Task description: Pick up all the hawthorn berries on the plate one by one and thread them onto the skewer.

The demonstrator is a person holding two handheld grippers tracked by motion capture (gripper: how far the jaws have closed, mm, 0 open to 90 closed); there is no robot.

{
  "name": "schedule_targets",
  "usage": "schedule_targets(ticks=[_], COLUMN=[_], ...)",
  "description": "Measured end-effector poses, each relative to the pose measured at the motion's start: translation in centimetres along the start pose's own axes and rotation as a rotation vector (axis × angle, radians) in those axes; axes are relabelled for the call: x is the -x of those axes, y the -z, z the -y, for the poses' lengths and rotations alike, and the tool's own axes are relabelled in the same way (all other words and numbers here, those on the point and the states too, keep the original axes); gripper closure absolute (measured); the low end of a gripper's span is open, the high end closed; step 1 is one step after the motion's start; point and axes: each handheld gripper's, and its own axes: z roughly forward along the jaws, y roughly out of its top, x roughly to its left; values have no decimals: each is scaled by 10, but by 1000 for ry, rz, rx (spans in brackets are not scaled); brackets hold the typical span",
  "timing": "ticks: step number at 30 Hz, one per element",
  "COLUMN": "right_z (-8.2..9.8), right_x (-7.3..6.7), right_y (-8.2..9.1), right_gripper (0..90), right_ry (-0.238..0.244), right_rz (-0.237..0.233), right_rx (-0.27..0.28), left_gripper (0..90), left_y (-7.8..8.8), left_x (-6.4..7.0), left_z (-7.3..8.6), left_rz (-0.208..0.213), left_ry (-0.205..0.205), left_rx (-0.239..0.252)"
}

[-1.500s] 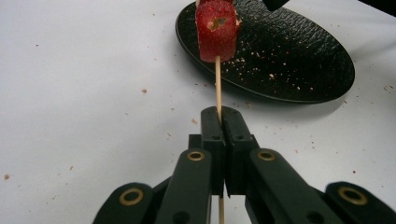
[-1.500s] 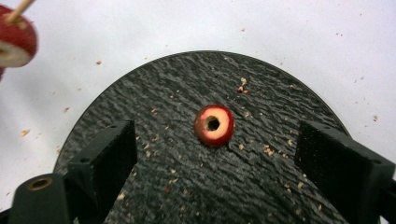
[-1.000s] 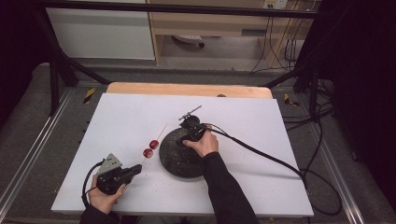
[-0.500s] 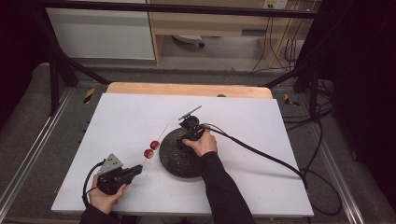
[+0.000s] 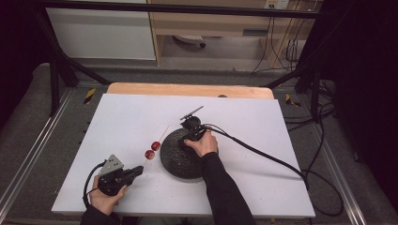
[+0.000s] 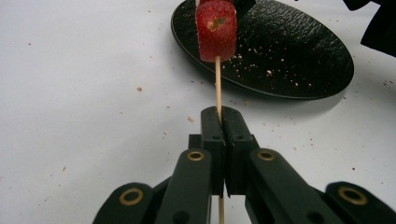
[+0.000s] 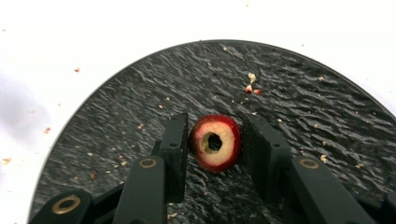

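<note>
A thin wooden skewer (image 6: 217, 84) carries a red sugared fruit piece (image 6: 215, 30) and juts out toward a black textured plate (image 6: 299, 51). My left gripper (image 6: 221, 112) is shut on the stick's bare end. From above, the skewer (image 5: 159, 138) holds two red pieces (image 5: 152, 150) left of the plate (image 5: 176, 164), with the left gripper (image 5: 140, 169) at the table's front left. My right gripper (image 7: 215, 126) is over the plate (image 7: 299, 93), its jaws closed against a cored red fruit piece (image 7: 224, 156) that touches the plate. The right gripper (image 5: 189, 136) sits at the plate's far edge.
The white table (image 5: 263, 126) has a wooden strip (image 5: 187, 89) at its far edge. A black cable (image 5: 263, 154) trails from the right gripper across the table to the right. Crumbs (image 7: 252, 86) lie on the plate and table. Dark stand legs (image 5: 61, 70) flank the far corners.
</note>
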Motion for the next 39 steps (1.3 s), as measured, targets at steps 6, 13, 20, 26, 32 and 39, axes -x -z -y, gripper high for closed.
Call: schedule_targets(ticks=[6, 13, 20, 26, 32, 39], right_z=[1, 11, 31, 52, 73, 94], right_x=[-5, -9, -11, -13, -11, -9], right_y=[13, 33, 46, 51, 54, 52], right_gripper=[629, 630, 630, 630, 631, 631], right_ry=[-17, -36, -68, -118, -202, -289], right_rz=[-33, -82, -132, -190, -236, -269], right_rx=[50, 133, 238, 344, 468, 594], left_gripper=[886, 886, 886, 886, 886, 886], left_y=[0, 0, -1, 0, 0, -1], left_x=[1, 3, 4, 3, 4, 6], left_z=[0, 0, 0, -1, -3, -4], left_rz=[-1, 3, 15, 27, 41, 62], left_ry=[-2, -8, -9, -14, -27, -45], left_rx=[1, -1, -10, -11, -8, -12])
